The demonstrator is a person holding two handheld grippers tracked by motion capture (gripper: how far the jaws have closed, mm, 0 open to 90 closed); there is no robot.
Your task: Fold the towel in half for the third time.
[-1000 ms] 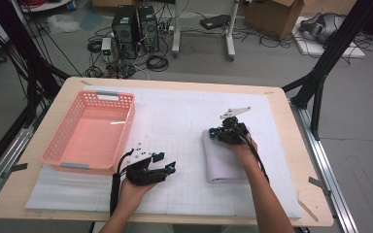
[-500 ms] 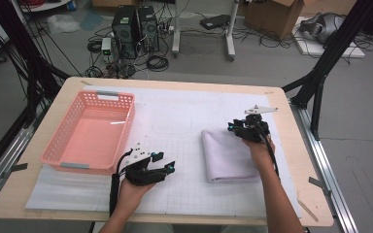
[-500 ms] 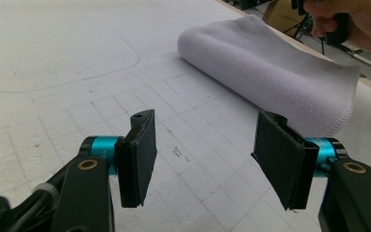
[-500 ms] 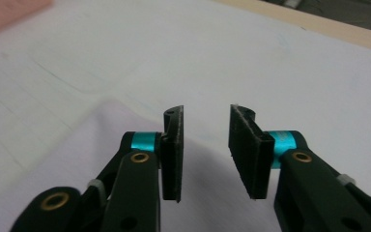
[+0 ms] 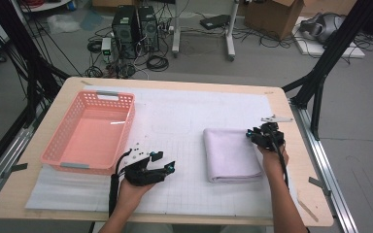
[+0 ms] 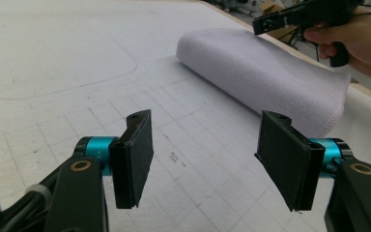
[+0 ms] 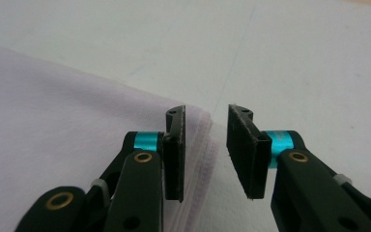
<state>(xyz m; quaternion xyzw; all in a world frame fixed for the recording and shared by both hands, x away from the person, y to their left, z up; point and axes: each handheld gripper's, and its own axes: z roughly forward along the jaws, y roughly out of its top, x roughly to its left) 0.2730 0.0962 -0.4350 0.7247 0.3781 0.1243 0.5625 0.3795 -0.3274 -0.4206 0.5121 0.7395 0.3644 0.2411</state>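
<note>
- Folded lilac towel (image 5: 232, 154) is lying flat on the white grid mat (image 5: 175, 194), right half of the counter (image 5: 291, 194), well apart from the pink basket (image 5: 91, 131).
- Right gripper (image 5: 263, 137) is sitting at the towel's far right corner; jaws have just been opening, now a narrow gap, nothing pinched, stacked towel edge (image 7: 203, 145) just beside the left pad.
- Left gripper (image 5: 161, 164) is resting on the mat near the basket, jaws wide, empty; towel (image 6: 265, 77) ahead of it.
- Step, judging: fold looks done and released; next is likely moving the towel into the basket.
- Next move needs a grip through all layers, or the fold is slipping apart.
</note>
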